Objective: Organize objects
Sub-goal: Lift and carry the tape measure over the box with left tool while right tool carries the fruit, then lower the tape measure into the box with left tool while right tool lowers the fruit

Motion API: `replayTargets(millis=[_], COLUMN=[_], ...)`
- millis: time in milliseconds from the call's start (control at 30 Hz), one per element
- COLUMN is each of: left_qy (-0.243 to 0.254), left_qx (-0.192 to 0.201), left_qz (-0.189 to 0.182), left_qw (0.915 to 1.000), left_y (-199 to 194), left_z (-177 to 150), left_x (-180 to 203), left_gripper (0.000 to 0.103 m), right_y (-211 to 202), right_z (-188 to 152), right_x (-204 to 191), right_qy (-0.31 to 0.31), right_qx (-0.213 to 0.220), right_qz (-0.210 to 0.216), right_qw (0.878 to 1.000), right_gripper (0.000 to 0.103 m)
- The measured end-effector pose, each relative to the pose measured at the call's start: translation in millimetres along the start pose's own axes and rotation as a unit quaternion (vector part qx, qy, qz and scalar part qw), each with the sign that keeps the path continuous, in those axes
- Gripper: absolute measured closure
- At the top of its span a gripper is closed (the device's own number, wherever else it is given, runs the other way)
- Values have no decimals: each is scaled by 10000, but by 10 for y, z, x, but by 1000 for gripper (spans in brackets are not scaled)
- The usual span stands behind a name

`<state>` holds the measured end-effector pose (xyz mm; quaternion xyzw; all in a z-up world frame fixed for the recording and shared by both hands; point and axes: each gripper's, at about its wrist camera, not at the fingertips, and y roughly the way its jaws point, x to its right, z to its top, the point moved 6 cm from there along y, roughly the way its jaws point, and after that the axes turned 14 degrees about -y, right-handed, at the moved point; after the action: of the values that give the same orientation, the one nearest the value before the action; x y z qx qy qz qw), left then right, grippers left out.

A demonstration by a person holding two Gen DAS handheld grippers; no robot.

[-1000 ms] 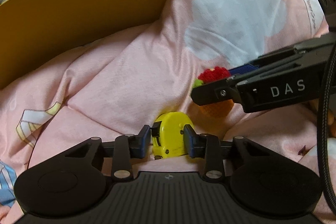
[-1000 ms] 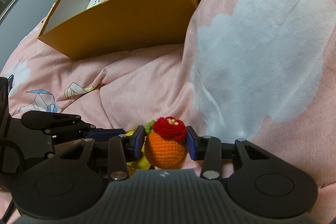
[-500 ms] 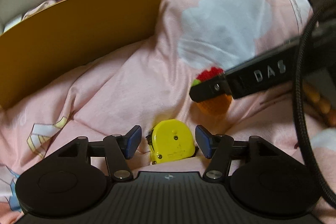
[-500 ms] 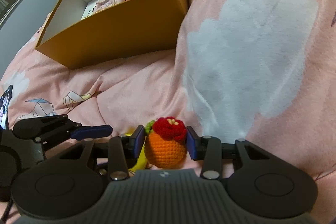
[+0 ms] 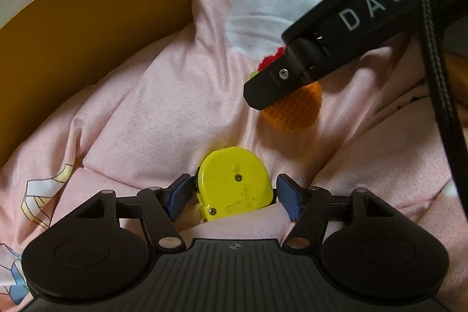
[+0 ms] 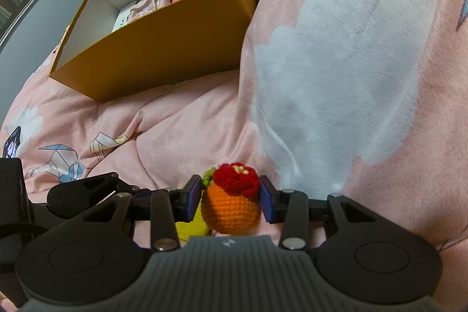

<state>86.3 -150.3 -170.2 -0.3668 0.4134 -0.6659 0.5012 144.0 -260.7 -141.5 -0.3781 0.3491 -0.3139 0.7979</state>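
Your left gripper has let go of the flat-sided yellow plastic tape measure: a second ago its blue pads pinched the case, half a second ago they were parting, and now they stand spread to either side of it. The left pad seems to sit just beside or against the case edge, the right one shows a clear gap. The tape measure lies on the soft pink blanket with white cloud prints, tilted into a fold right in front of your left gripper, so it has not reached the open mustard-yellow cardboard box off to the left. I judge that this object's trip to the box is not under way; it needs a fresh grasp if you mean to stow it.

Your right gripper has risen over the same second, carrying the round orange crocheted fruit with a red flower on top. Its jaws are closed to about the fruit's width, both pads pressing the yarn sides, and in the left view the fruit hangs clear above the blanket, beyond the tape measure. The box, already holding a blue plush with a blue tag and some pale pink items, sits ahead and to the left, well apart from the fruit, so that carry looks like the live step
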Motion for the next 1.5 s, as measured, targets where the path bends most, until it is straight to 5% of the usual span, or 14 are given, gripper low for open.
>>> replayTargets(millis=[333, 467, 667, 833, 967, 1133, 1333, 1500], left_qy=[-117, -622, -1784, -2146, -2313, -2207, -2401, -2453], left_qx=[344, 538, 793, 1240, 1505, 1769, 1762, 1703], left_qz=[242, -21, -590, -799, -983, -785, -628, -613], left_qw=[9990, 9966, 9790, 9655, 9561, 9559, 9525, 9524], left_y=[-210, -344, -472, -879, -1086, -1217, -969, -857], left_z=[-9, 51, 371, 571, 847, 1326, 1612, 1826], left_x=[-78, -256, -658, -916, -1117, -1451, -1725, -1896], left_gripper=[36, 36, 36, 36, 36, 36, 36, 36], right_y=[4, -9, -114, -281, -328, -468, -47, 354], right_z=[-1, 3, 222, 590, 918, 1506, 2006, 2305], right_x=[0, -33, -151, -368, -527, -698, -744, -745], right_qy=[13, -27, -288, -981, -1540, -2312, -3135, -4008], right_qx=[16, 63, 189, 587, 869, 1146, 1260, 1077], right_qz=[4, 44, 231, 286, 292, 177, -78, -388], right_qw=[10000, 10000, 9991, 9930, 9838, 9660, 9412, 9090], right_gripper=[59, 59, 59, 59, 59, 59, 59, 59])
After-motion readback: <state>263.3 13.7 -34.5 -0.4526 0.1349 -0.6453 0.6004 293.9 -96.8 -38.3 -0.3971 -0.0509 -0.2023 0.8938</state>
